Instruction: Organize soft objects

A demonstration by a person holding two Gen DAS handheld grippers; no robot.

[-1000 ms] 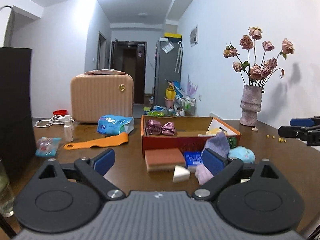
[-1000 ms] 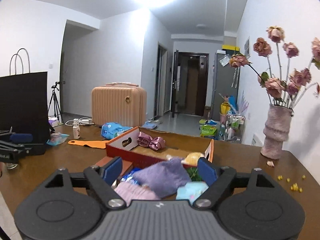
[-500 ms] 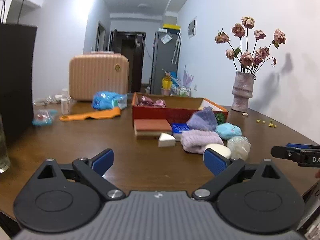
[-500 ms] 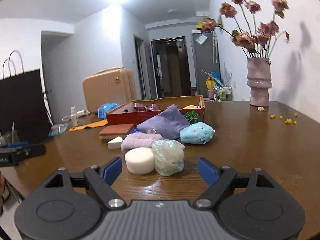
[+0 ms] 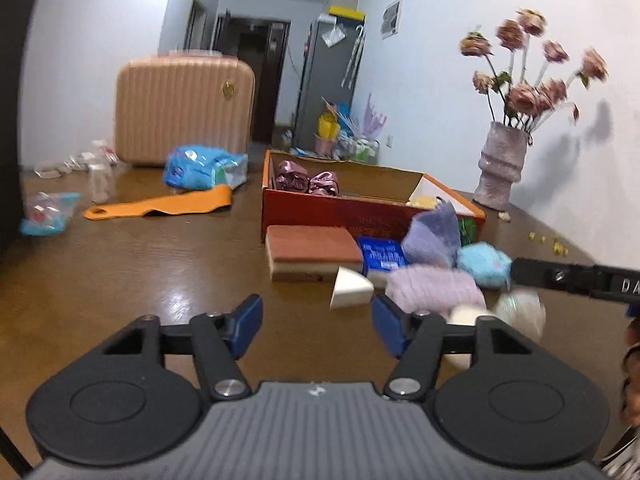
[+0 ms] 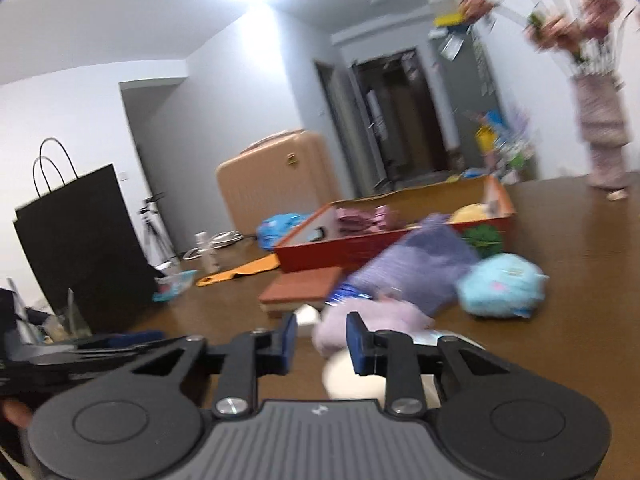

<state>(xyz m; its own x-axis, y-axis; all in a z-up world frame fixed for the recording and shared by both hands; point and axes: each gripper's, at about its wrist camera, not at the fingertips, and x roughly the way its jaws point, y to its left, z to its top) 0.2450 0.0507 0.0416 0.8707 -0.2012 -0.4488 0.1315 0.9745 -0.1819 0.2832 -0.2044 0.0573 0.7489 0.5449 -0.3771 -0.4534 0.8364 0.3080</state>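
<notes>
Your left gripper [image 5: 316, 322] closing, nothing between pads, only bare table [image 5: 140, 276]. Your right gripper [image 6: 318, 338] closing, also gripping nothing. Soft objects cluster just ahead: pink towel [image 5: 434, 290], blue plush [image 6: 502, 290], beside red box [image 5: 340, 210].

Home, suitcase [image 5: 185, 110], fridge [image 5: 328, 76], flower vase [image 5: 502, 164]

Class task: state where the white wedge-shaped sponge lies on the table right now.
In the left wrist view, the white wedge sponge lies on the table just in front of the brown block sponge, left of the pink fluffy cloth.
</notes>
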